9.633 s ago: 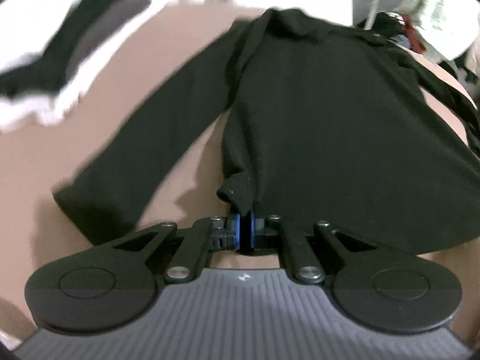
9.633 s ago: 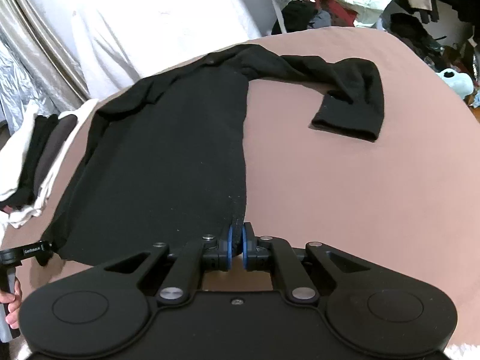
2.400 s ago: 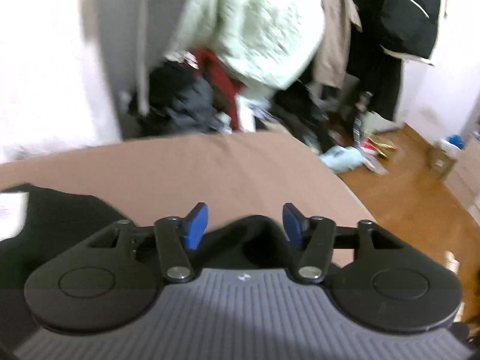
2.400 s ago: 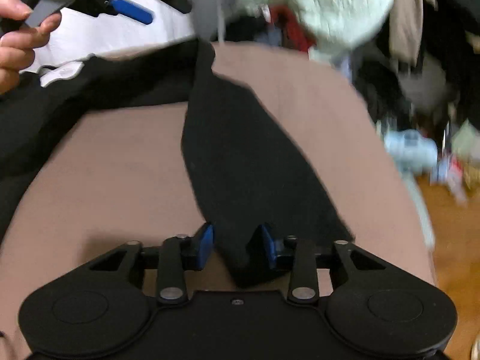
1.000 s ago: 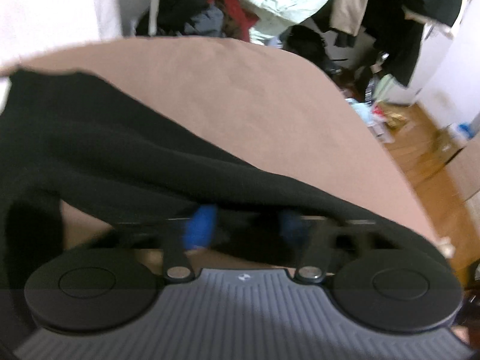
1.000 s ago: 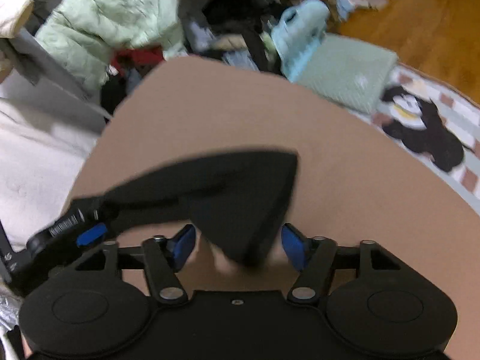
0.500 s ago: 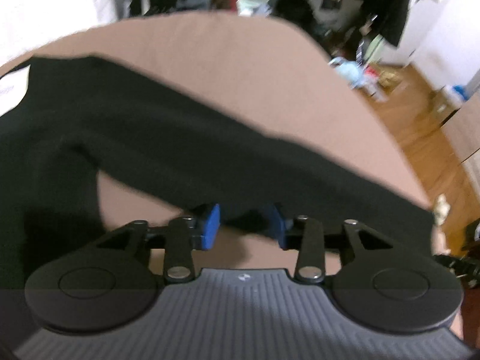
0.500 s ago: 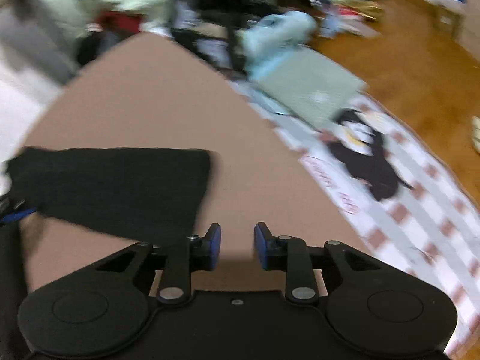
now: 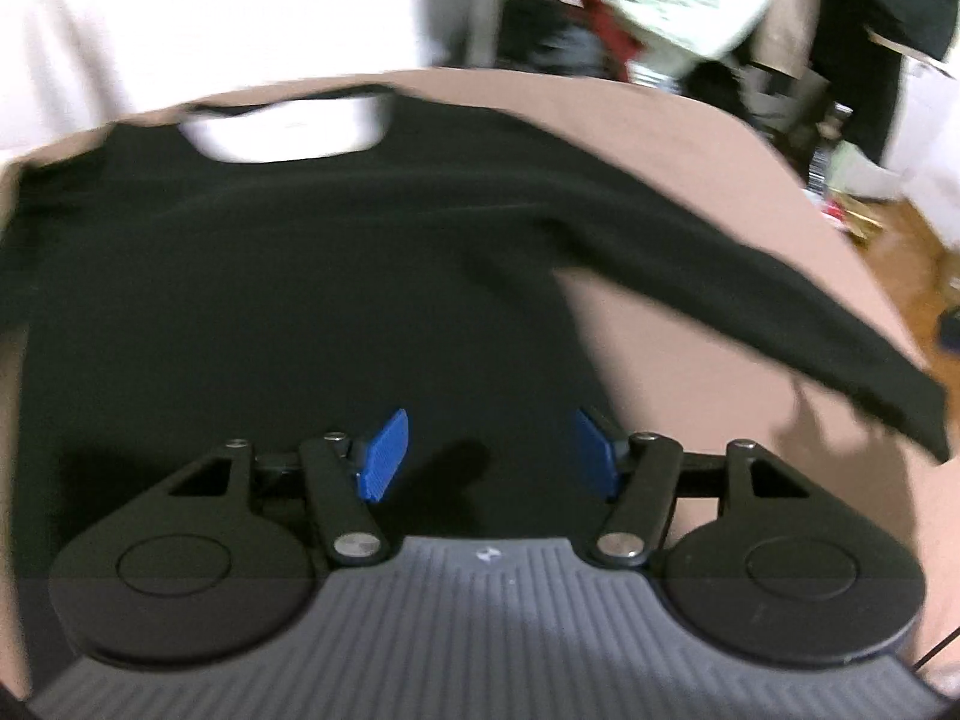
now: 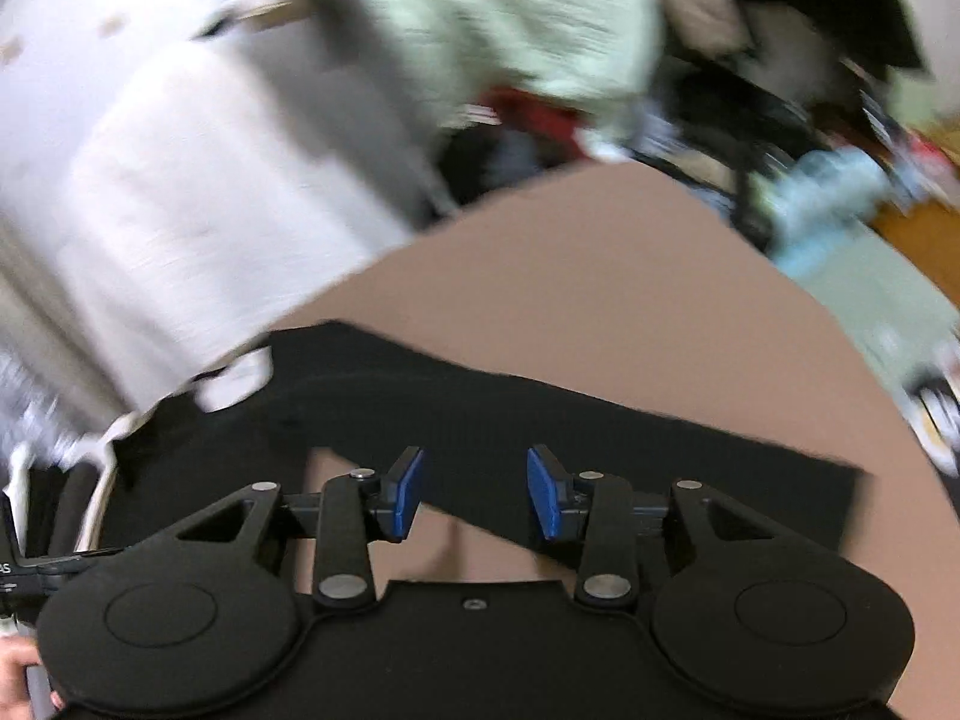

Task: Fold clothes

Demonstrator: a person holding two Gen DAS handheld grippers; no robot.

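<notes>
Nearest the left wrist camera, the left gripper (image 9: 489, 450) hung above the body of the black long-sleeved knit top (image 9: 288, 276), its blue-padded jaws opening with nothing pinched between them, only dark cloth lying below. In the right wrist view the right gripper (image 10: 474, 492) was likewise released, its jaws opening, hanging over the lower edge of the top's outstretched sleeve (image 10: 600, 438) without pressing on it.

The top lay flat on the brown-pink fabric-covered bed surface (image 9: 690, 330), its chest spread across the left and middle of the left view, one sleeve running out to the right with its cuff (image 9: 912, 414) near the surface's edge. Farther off, the neckline showed a white patch (image 9: 288, 132) inside the collar. At the left edge of the right view, part of a hand (image 10: 18, 672) was just visible low down.

Beyond the surface stood white bedding (image 10: 180, 180), a heap of pale green quilted fabric (image 10: 522, 18), red and dark clothes, and an orange-brown wooden floor (image 9: 912, 252), all blurred.
</notes>
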